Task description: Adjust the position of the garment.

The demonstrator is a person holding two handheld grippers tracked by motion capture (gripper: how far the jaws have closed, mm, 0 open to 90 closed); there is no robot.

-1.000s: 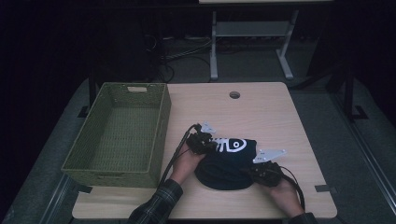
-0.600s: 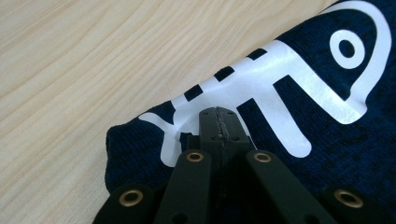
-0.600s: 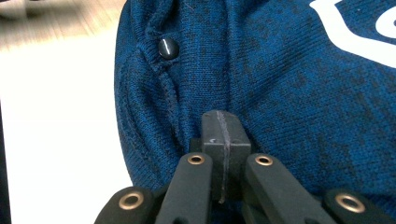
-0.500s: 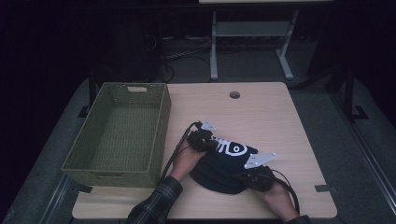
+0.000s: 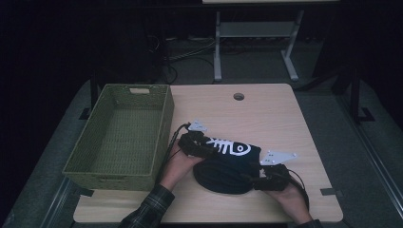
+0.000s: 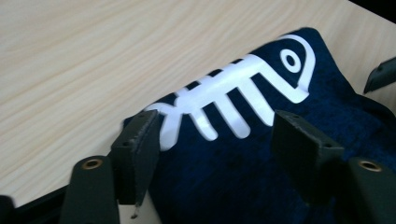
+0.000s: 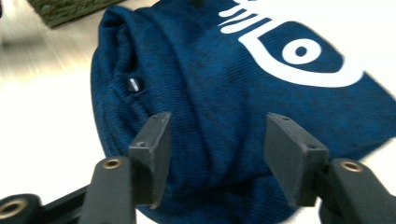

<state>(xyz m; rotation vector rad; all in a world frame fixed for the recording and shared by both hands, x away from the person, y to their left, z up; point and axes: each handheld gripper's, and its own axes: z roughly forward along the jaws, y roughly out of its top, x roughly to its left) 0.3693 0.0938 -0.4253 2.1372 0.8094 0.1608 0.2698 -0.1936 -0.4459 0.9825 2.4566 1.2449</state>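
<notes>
Nearest, at the front of the pale wooden worktop (image 5: 285, 118): right claw (image 7: 215, 158), jaws just spread apart, standing over the folded dark-blue knit garment with a white fish-skeleton print (image 5: 228, 164), pads off the cloth. Left claw (image 6: 212, 154) beside it, jaws likewise just opened, straddling the tail end of the print without pinching. The garment lies flat on the worktop between the two hands, its rounded fold toward the person. Farther left, just beside the garment: empty green woven rectangular basket (image 5: 119, 135). Beyond, a round cable hole (image 5: 238, 96) near the far edge.
</notes>
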